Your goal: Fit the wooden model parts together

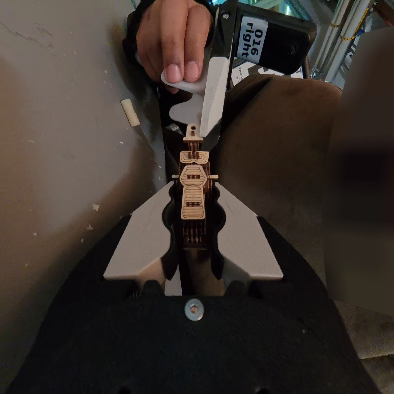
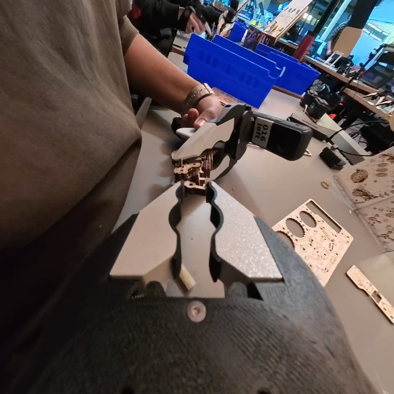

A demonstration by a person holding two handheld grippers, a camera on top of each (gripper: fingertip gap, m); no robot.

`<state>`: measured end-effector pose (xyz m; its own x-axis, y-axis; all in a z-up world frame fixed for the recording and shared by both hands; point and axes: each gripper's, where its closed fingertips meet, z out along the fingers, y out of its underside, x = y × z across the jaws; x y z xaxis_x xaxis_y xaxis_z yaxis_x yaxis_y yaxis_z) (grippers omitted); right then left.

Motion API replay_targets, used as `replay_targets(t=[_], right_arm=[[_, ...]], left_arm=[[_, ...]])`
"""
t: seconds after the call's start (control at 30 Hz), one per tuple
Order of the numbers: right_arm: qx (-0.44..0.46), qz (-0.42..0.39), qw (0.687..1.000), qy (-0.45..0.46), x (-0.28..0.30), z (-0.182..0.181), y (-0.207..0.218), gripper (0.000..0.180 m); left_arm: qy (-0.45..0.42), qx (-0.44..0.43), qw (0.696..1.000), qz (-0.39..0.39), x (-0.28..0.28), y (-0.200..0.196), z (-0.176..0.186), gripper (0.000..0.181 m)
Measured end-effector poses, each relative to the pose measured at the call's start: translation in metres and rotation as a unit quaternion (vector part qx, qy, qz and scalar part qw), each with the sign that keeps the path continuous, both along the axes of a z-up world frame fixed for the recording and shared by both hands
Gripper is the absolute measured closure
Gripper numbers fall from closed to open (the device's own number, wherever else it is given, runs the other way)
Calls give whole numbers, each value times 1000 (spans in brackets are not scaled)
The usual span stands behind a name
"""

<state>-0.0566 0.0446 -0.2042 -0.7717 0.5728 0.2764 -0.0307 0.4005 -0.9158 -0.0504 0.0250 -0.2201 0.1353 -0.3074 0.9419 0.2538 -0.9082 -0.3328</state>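
The left gripper (image 1: 195, 191) is clamping the wooden model (image 1: 193, 193) above the table (image 2: 266, 187), hiding its lower half, while the right gripper (image 2: 194, 187) – fingers narrowly parted, gripping nothing – is hovering at its tip.

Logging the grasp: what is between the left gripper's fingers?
The partly built wooden model is clamped upright between the left gripper fingers. Its lower end sits hidden in shadow between them.

Both wrist cameras face each other closely, sharing the wooden model (image 1: 193, 191)
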Motion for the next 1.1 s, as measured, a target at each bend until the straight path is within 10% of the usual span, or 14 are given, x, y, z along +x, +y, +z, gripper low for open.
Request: replay_targets(t=[1.1], right_arm=[[16,-17,1000,20,-6,5,2,162]], left_arm=[[-27,3,1000,11,-5,3,7,154]])
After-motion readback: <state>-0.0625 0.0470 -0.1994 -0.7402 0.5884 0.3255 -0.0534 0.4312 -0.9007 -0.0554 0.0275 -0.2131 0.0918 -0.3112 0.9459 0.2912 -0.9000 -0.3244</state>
